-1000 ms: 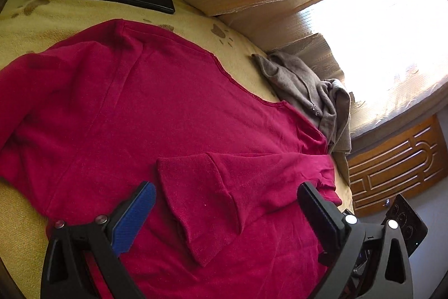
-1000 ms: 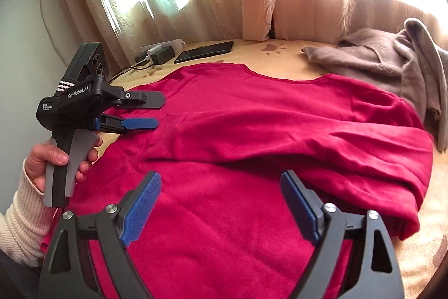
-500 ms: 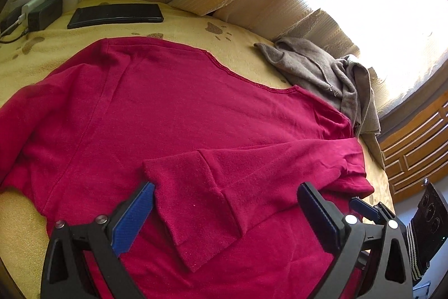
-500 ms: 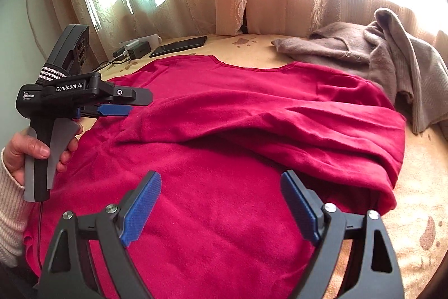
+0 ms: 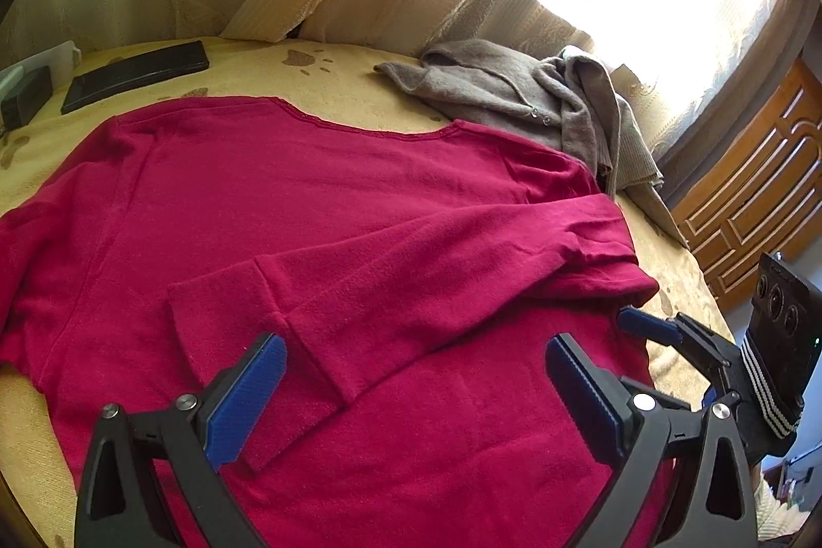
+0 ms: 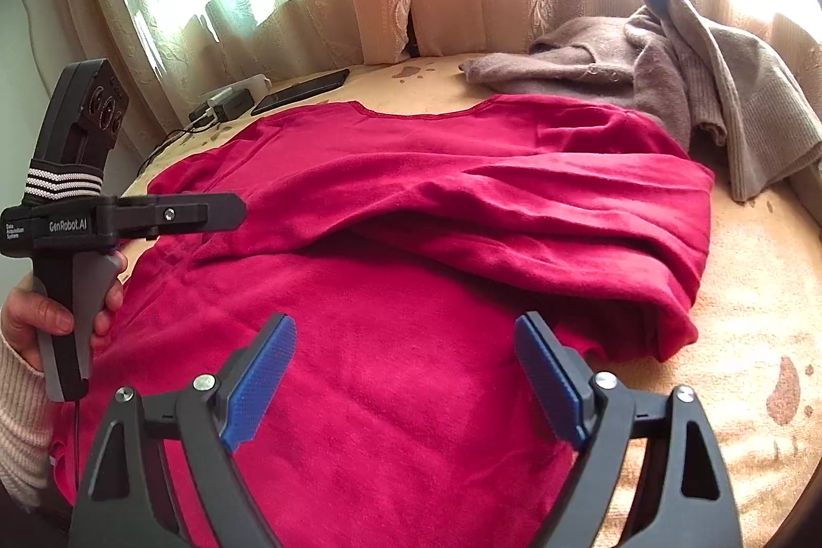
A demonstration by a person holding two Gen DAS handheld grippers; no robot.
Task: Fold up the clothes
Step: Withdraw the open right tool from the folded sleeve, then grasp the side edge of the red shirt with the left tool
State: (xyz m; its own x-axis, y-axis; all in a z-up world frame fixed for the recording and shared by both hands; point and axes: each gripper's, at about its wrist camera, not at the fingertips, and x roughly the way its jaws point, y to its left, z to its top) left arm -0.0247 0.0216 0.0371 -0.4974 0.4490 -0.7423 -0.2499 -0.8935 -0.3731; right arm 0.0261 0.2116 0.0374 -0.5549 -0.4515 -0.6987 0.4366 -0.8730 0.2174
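Yellow bedspread (image 5: 359, 86); red sweater (image 5: 359, 214) beneath spread jaws

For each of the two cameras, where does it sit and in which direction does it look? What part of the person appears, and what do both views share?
Left wrist: sits on the left gripper, looking down across the red shirt toward the curtained window; its own open fingers and the right gripper show.
Right wrist: sits on the right gripper, looking over the shirt toward the curtains; its open fingers, the left gripper and the hand show.
Shared: shirt, grey garment, black phone.
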